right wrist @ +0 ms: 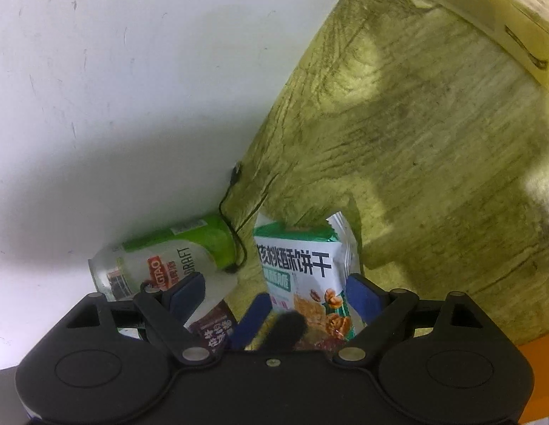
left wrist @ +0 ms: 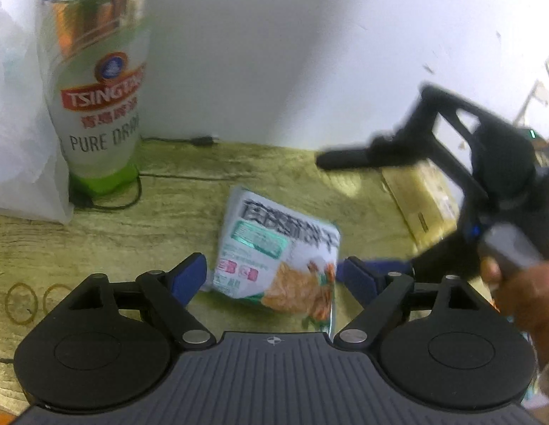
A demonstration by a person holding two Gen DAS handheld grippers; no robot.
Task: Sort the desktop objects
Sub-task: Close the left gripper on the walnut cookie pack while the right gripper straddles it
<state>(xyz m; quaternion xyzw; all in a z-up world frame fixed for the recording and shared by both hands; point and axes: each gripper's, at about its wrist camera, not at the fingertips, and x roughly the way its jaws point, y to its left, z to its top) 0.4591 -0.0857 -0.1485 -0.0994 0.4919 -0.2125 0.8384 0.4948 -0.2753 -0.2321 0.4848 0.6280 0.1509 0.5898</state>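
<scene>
A white and green biscuit packet [left wrist: 278,258] rests tilted on the wooden table [left wrist: 168,241]. My left gripper [left wrist: 274,272] straddles it with its blue pads close to both edges, and a thin gap shows on each side, so it is open. In the right wrist view the same packet [right wrist: 302,269] stands between the pads of my right gripper [right wrist: 274,294], which is open and hovers above it. One black finger [left wrist: 345,159] of the right gripper shows clear of the packet in the left wrist view. A blue left-gripper finger [right wrist: 251,318] sits beside the packet.
A Tsingtao beer can [left wrist: 97,106] stands by the white wall, with a white plastic bag [left wrist: 19,124] to its left and a black cable [left wrist: 132,191] at its base. A pale wooden box [left wrist: 423,205] lies right. A dark red snack packet [right wrist: 212,326] lies near the can.
</scene>
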